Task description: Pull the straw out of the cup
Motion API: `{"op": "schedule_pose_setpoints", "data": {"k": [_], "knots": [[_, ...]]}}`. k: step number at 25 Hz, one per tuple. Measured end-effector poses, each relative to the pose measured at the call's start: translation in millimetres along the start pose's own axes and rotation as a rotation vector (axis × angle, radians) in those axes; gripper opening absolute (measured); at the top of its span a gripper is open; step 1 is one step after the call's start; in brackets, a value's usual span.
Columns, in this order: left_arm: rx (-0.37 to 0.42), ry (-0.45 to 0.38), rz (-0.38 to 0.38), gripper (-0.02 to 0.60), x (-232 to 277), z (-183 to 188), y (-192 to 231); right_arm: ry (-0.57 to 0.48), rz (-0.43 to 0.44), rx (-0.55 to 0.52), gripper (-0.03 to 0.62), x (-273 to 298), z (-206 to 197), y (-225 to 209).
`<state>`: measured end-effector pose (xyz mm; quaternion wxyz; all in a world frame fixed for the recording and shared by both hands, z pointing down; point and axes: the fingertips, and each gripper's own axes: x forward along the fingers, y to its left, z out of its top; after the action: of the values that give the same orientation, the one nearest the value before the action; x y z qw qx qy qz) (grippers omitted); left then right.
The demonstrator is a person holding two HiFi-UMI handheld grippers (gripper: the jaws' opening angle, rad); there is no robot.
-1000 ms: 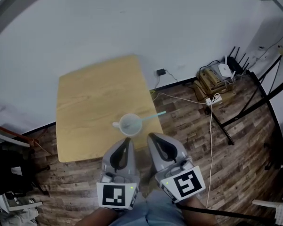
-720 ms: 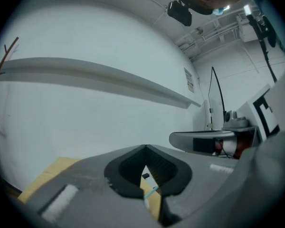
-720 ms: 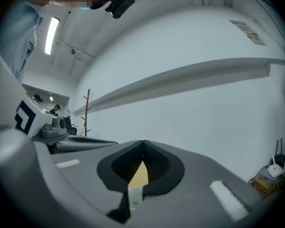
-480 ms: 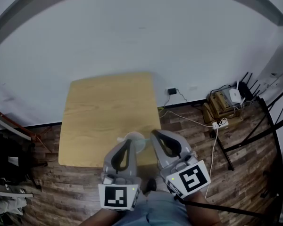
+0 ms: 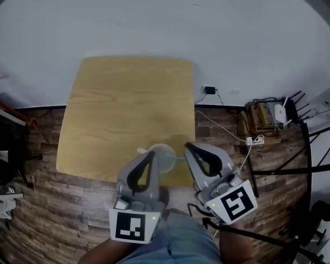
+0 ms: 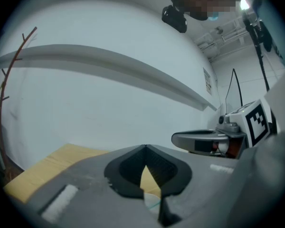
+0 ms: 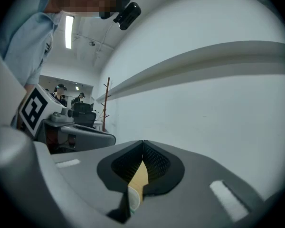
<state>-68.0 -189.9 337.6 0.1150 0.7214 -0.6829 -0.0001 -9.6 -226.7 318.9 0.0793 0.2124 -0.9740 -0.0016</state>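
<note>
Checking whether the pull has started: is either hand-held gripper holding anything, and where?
Nothing is held: the left hand-held gripper and right hand-held gripper both have jaws shut and empty, near the cup and straw.

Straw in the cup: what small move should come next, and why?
Probably open the right tongs and ease them toward the straw. They are shut and empty, and the straw leans out of the cup on their side.
</note>
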Motion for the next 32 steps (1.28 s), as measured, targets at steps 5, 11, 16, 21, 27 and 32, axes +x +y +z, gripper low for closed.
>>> {"op": "schedule_pose_setpoints", "data": {"k": [5,11,16,21,27,32], "knots": [[-0.032,0.064,-0.012,0.008,17.2,-18.3,6.7,0.056,0.068,-0.01,0.011,9.5,-25.3,-2.3],[-0.066,0.125,-0.013,0.008,31.8,-38.5,9.3,0.153,0.114,0.001,0.102,16.7,-66.4,-3.4],[-0.093,0.19,-0.026,0.008,41.4,-63.9,9.3,0.227,0.157,0.048,0.147,12.9,-102.4,-0.5],[-0.117,0.228,-0.023,0.008,48.1,-80.2,12.6,0.292,0.194,0.061,0.152,8.4,-129.6,3.7],[-0.133,0.255,-0.021,0.008,56.8,-93.2,15.9,0.346,0.244,0.078,0.152,7.1,-153.4,11.3],[-0.142,0.271,-0.028,0.008,59.2,-100.3,14.1,0.353,0.258,0.113,0.143,6.9,-164.1,14.8]]}}
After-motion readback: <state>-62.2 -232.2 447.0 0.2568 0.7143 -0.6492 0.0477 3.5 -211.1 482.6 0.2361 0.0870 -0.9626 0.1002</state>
